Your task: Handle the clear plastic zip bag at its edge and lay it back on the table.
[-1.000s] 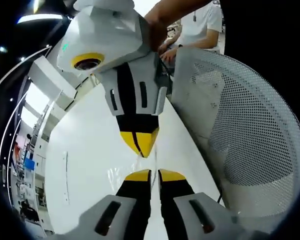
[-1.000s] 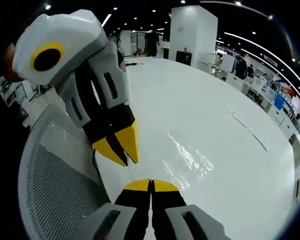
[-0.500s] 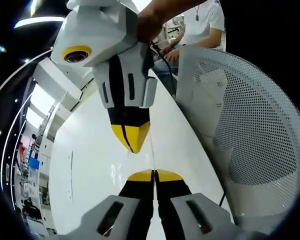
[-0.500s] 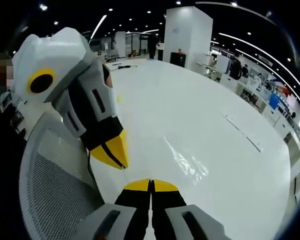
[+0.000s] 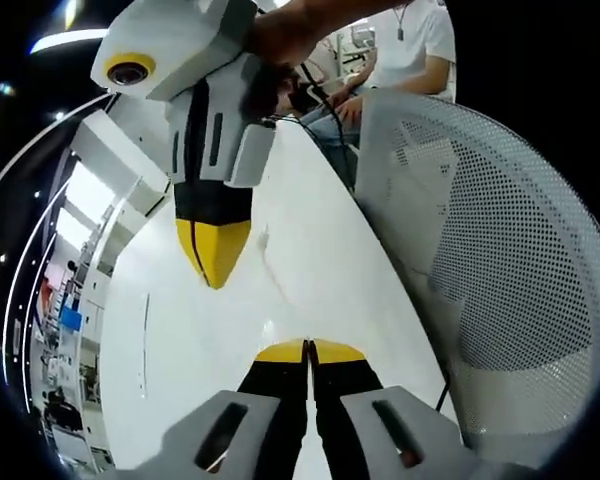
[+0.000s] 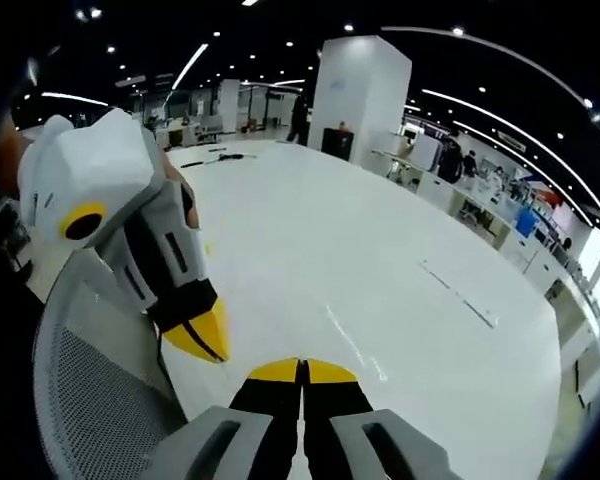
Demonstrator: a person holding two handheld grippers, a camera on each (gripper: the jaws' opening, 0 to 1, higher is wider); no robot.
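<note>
**Both grippers closed, bag is a faint sheet on the table past the tips**

- Left gripper [image 5: 308, 349]: jaws together, yellow tips touching, low over the white table [image 5: 170, 380]. Can't tell whether any film is pinched between them.
- Right gripper [image 5: 214, 268]: seen in the left gripper view at far left, held by a hand [image 5: 285, 28], tips closed and pointing down at the table. Can't tell whether it is pinching film either.
- Clear plastic zip bag [image 5: 272, 272]: shows as no more than a thin crease line and a glint on the table, just beyond the left gripper's tips and just right of the right gripper's tips. It looks flat on the surface; its outline is too faint to trace.
- In the right gripper view the bag [image 6: 352, 340] is a narrow shiny streak just past and right of the right gripper's [image 6: 302, 369] own closed tips. The left gripper [image 6: 208, 342] sits at near left, tips together, beside the table edge.
- A white mesh chair back [image 5: 500, 260] stands right of the table; a seated person in a white shirt [image 5: 408, 40] is at the far end.

Versus 1.0 s ago: the grippers were almost tip to tip, now they are clearly apart, the right one off to the left. The wrinkled glossy patch in the right gripper view has thinned to a streak. Both pairs of jaws stayed closed.
</note>
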